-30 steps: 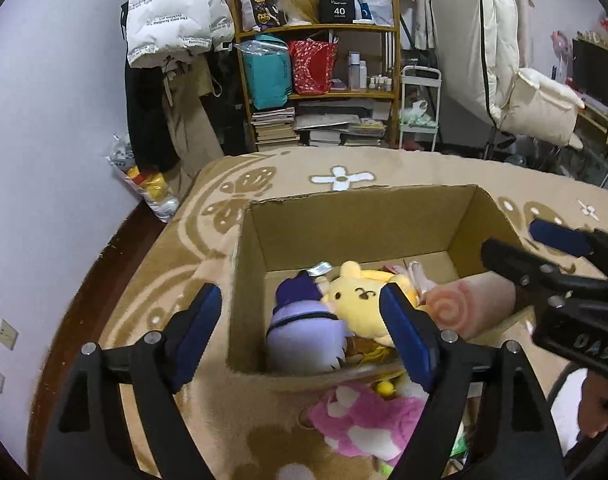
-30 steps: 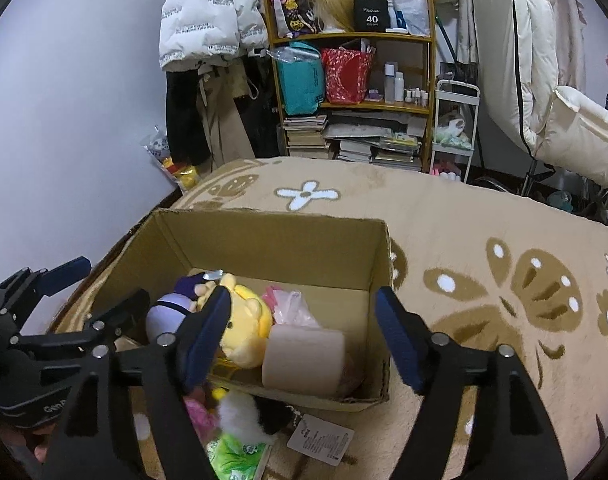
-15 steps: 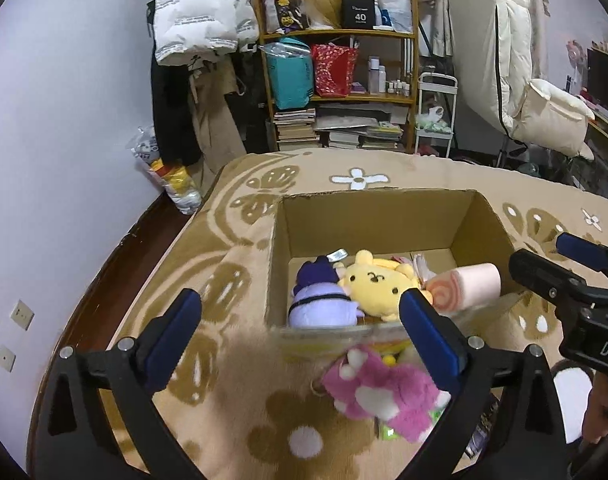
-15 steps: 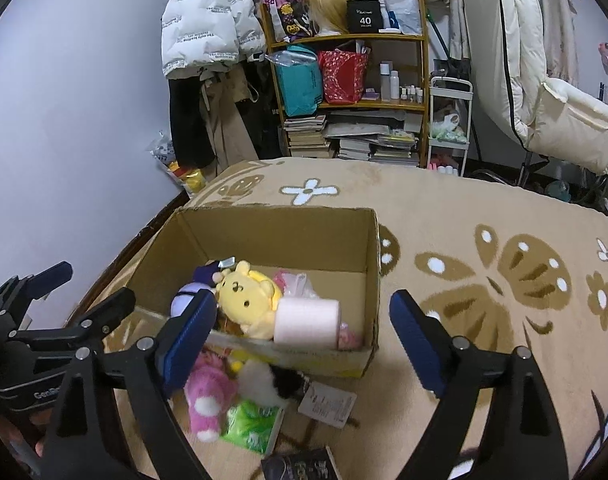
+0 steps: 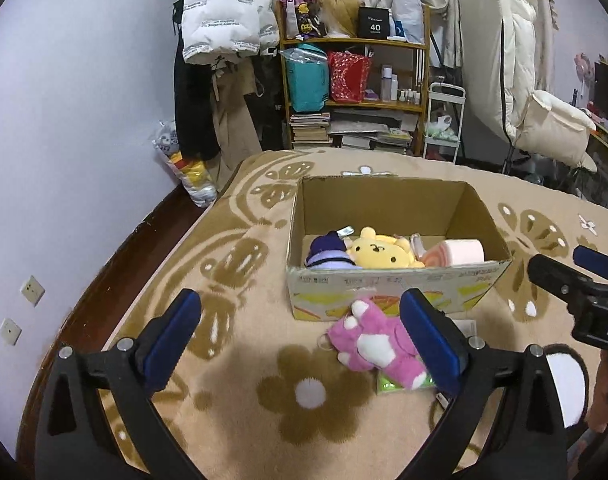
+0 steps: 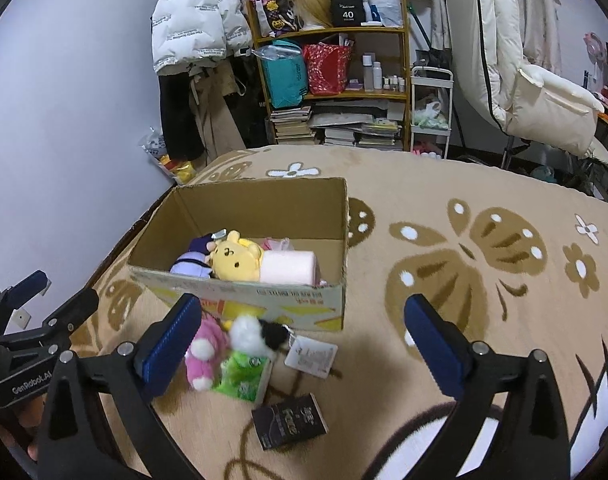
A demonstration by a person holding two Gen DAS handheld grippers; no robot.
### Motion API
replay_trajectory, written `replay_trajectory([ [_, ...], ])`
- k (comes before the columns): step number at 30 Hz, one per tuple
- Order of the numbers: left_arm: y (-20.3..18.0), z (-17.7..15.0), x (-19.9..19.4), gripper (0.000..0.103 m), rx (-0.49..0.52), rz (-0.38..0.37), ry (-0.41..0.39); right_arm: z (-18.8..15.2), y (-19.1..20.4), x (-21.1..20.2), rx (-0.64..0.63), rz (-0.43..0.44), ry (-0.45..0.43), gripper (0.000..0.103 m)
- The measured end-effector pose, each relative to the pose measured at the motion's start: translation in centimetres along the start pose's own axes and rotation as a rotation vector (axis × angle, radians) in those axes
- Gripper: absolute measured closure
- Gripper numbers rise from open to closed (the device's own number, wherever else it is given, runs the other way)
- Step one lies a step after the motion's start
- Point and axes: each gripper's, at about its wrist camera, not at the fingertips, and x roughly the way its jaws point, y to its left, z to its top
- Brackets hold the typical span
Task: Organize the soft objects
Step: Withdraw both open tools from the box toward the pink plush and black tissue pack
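Both grippers spread and empty above the blanket, short of the cardboard box.

Left gripper (image 5: 300,336) and right gripper (image 6: 300,334) hold nothing, jaws wide apart. Cardboard box (image 6: 244,294) contains a yellow bear plush (image 6: 236,262), a purple plush (image 6: 192,258) and a pink roll cushion (image 6: 290,268). Pink plush (image 5: 374,344), green tissue pack (image 6: 244,376) and black-and-white plush (image 6: 256,334) lie outside, against the box's near wall.

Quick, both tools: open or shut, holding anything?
Left tool: open, holding nothing, above the rug short of the pink plush.
Right tool: open, holding nothing, in front of the box.
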Motion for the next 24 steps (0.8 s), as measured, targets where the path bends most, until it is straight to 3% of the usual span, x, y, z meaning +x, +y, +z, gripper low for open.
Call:
replay_trajectory([
  [11,-0.5,-1.2,-0.9,0.004,-0.001,-0.002,0.014,-2.1,0.3,-0.4,-0.043,-0.010,0.028,0.000],
  [24,-1.7,-1.0,1.6,0.004,-0.005,-0.052,0.045,-3.9,0.0,3.5,-0.059,-0.019,0.150,0.000],
])
